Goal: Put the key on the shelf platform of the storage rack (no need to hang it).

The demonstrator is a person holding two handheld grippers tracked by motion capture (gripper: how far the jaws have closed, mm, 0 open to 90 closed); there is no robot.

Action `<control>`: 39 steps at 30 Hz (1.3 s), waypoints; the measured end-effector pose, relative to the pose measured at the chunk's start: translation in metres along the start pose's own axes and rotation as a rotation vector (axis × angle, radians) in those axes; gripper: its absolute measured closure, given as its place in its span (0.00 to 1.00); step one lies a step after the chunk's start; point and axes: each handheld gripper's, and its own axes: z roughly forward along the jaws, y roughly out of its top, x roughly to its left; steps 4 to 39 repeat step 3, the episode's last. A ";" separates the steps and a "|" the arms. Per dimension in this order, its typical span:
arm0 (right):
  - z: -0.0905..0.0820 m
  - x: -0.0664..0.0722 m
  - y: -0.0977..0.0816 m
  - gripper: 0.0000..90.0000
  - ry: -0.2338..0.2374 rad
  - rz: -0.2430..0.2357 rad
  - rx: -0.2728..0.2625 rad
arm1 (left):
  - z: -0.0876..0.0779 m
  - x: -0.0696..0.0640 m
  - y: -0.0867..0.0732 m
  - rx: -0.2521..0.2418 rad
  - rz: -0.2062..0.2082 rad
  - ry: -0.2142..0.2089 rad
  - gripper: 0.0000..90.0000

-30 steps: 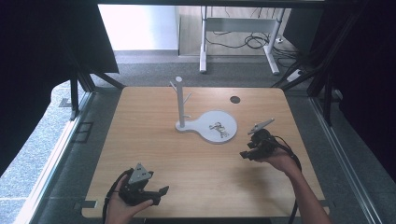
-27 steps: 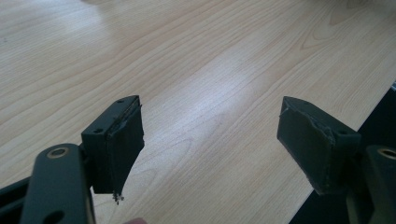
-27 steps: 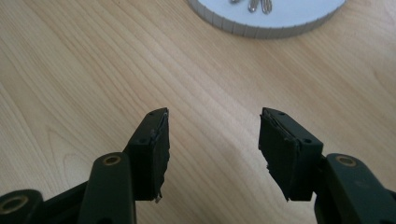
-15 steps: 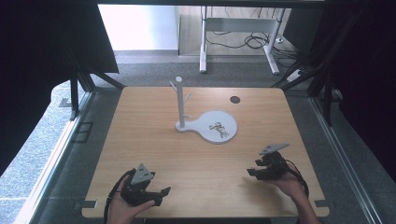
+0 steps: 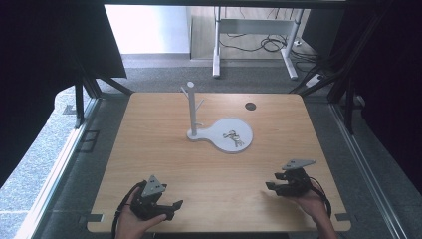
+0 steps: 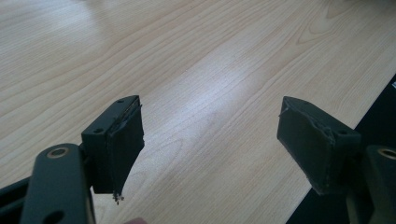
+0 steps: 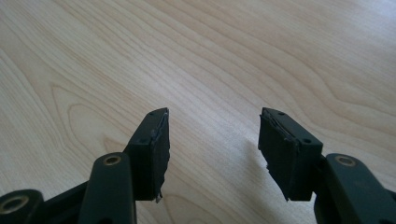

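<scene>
Stand [image 5: 192, 112] mid-table [image 5: 149, 149], keys [image 5: 233, 138] on its base; tongs near front corners, left [image 5: 171, 206], right [image 5: 272, 186].

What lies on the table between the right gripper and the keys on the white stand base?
Nothing: in the high view, bare wood separates the right gripper from the keys on the white base.

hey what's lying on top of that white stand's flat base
A small bunch of metal keys lies on the white base, to the right of the upright post. Whatever sits under the keys is covered; finer detail is too small to tell.
</scene>
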 end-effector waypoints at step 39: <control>0.000 -0.003 -0.001 0.45 -0.015 0.016 -0.020 | 0.000 -0.001 0.000 0.001 -0.002 -0.001 0.26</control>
